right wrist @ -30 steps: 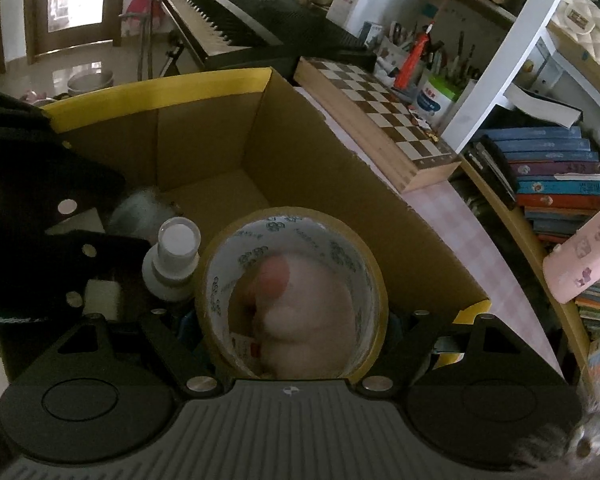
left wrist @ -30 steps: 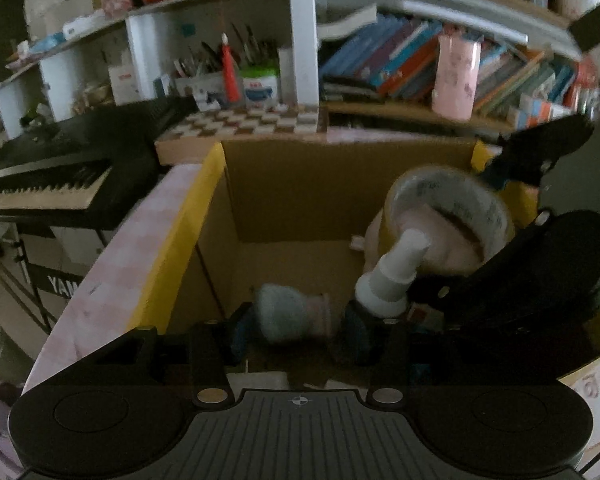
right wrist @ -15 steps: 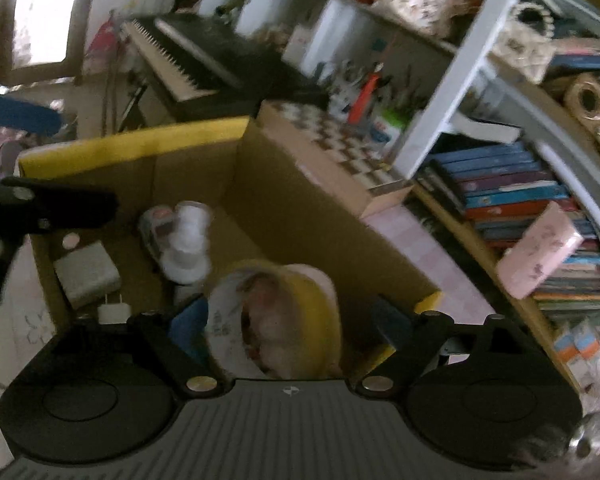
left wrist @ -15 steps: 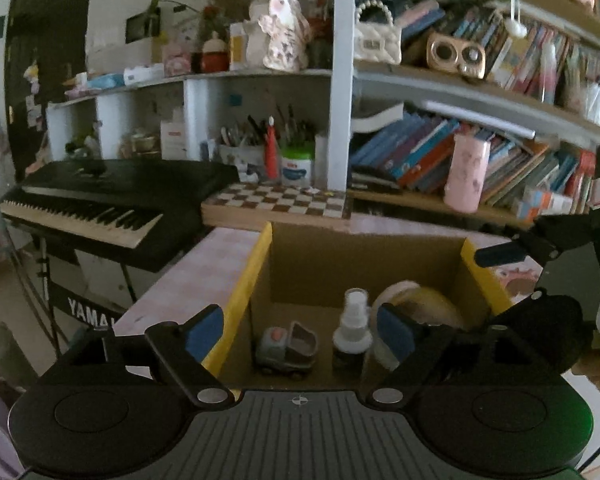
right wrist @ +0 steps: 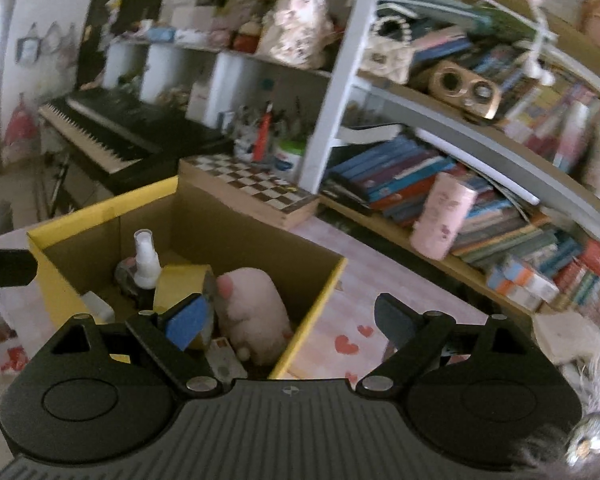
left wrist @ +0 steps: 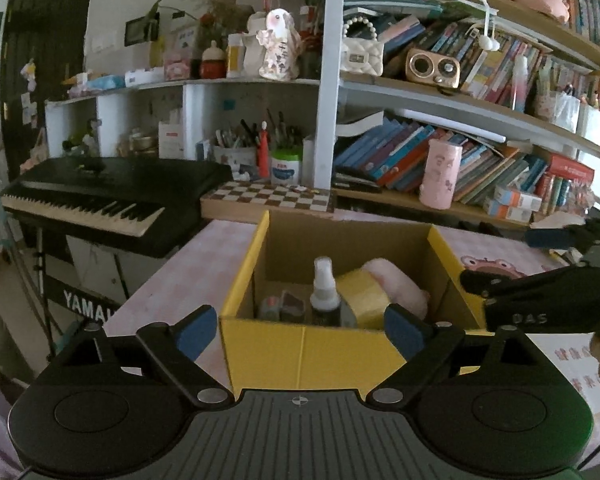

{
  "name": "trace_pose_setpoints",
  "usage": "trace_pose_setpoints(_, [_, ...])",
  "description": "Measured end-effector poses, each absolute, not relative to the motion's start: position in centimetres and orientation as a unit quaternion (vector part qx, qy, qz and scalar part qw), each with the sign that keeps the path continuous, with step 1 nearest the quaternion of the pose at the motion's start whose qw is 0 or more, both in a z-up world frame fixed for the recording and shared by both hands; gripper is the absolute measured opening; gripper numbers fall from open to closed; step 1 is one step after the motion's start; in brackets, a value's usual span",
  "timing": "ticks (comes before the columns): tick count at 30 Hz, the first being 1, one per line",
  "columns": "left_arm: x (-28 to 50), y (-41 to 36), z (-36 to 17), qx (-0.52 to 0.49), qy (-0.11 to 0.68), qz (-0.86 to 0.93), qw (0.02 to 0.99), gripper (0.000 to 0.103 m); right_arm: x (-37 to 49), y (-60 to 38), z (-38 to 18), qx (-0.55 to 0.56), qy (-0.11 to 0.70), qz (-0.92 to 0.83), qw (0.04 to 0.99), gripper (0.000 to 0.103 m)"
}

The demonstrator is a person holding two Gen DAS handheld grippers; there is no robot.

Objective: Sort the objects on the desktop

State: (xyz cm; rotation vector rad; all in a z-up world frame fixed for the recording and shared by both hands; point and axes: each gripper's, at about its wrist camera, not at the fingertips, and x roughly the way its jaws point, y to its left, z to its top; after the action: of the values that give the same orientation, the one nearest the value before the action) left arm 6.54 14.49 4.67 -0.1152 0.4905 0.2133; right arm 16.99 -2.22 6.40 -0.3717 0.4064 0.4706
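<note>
A yellow-edged cardboard box [left wrist: 244,276] stands on the pink table. Inside it are a white-capped spray bottle [left wrist: 323,292], a yellow tape roll [left wrist: 364,298], a pink plush [left wrist: 396,288] and a small toy car [left wrist: 278,306]. My left gripper [left wrist: 300,330] hovers in front of the box's near wall, its jaws still opening with nothing between them. My right gripper [right wrist: 290,320] hangs above the box's [right wrist: 100,212] right corner, open and empty. Below it are the tape roll [right wrist: 182,280], the plush [right wrist: 252,308] and the spray bottle [right wrist: 145,260].
A chessboard [left wrist: 268,200] lies behind the box, with a black keyboard [left wrist: 100,196] to its left. A pink cup [left wrist: 440,180] stands before the crowded bookshelves. The pink tablecloth [right wrist: 360,280] spreads to the right of the box.
Both grippers have pulled back and up out of the box. The left one let go of the toy car and the right one released the tape roll. Both jaws have spread wide.
</note>
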Motion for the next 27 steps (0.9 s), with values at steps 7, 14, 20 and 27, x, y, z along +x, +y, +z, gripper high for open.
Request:
trace_pose_setpoints(7, [3.5,14.1,4.5,-0.056,0.244,0.081,0.965,0.093,12.0,-4.3,6.3,-0.148,0.206,0.185,0.949,0.091])
trace_pose_setpoints(14, [1.0,12.7,3.6,-0.038,0.242,0.056,0.968,0.093,7.0,-5.7,5.2,-0.143,0.213,0.149,0.955,0.092])
trace_pose_setpoints(20, [-0.3,11.2,2.4,-0.032,0.259,0.028,0.965,0.093,3.5,-7.4,3.8,-0.103,0.237,0.112,0.96,0.092])
trace_pose_setpoints(27, [-1.6,9.6,1.1,-0.026,0.282,0.032,0.959,0.1,0.8,-9.7,2.0,-0.043,0.28,0.069,0.956,0.092])
